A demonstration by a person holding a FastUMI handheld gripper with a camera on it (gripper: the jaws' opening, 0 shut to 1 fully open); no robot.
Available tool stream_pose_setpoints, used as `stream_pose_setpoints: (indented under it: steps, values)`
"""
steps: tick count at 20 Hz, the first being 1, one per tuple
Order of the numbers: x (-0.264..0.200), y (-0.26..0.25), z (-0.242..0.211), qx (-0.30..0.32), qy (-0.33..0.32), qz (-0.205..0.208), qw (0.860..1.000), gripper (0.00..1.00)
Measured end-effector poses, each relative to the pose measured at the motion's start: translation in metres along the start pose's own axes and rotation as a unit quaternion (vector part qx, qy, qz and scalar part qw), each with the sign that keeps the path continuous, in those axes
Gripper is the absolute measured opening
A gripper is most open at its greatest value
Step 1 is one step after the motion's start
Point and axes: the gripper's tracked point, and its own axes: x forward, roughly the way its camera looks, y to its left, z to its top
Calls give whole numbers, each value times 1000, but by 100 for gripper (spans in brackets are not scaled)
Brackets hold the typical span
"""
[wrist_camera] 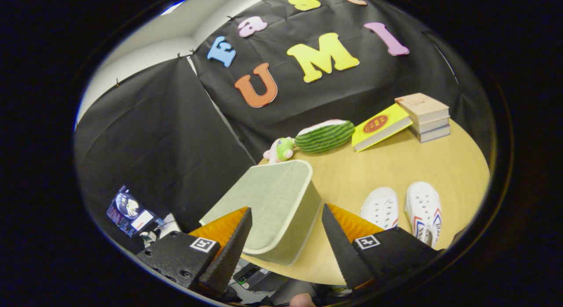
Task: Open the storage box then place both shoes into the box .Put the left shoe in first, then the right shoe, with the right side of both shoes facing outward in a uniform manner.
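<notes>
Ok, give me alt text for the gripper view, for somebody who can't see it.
The gripper, fingers open, hovers above a pale green storage box with its lid closed, at the near edge of a round wooden table. Two white shoes sit beside the box; beyond are a watermelon plush, a small plush toy and stacked books with a yellow book leaning on them.

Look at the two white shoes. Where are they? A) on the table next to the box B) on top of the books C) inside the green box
A: both white shoes sit on the wooden table beside the closed green storage box, which lies between the open gripper's fingers.
</notes>
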Motion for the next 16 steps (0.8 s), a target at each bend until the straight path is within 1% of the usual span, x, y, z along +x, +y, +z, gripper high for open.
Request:
stream_pose_setpoints:
  steps: [3, 5, 7, 10, 12, 13, 16]
  values:
    - [20, 1, -18, 40, 34, 31, 998, 97]
    - [25, 3, -30, 61, 52, 50, 996, 92]
    - [36, 4, -37, 78, 63, 60, 993, 88]
    - [43, 9, -44, 102, 80, 76, 989, 76]
    - [48, 12, -47, 121, 85, 88, 985, 65]
    - [47, 15, -49, 132, 87, 95, 983, 57]
    - [45, 14, -47, 158, 82, 95, 979, 32]
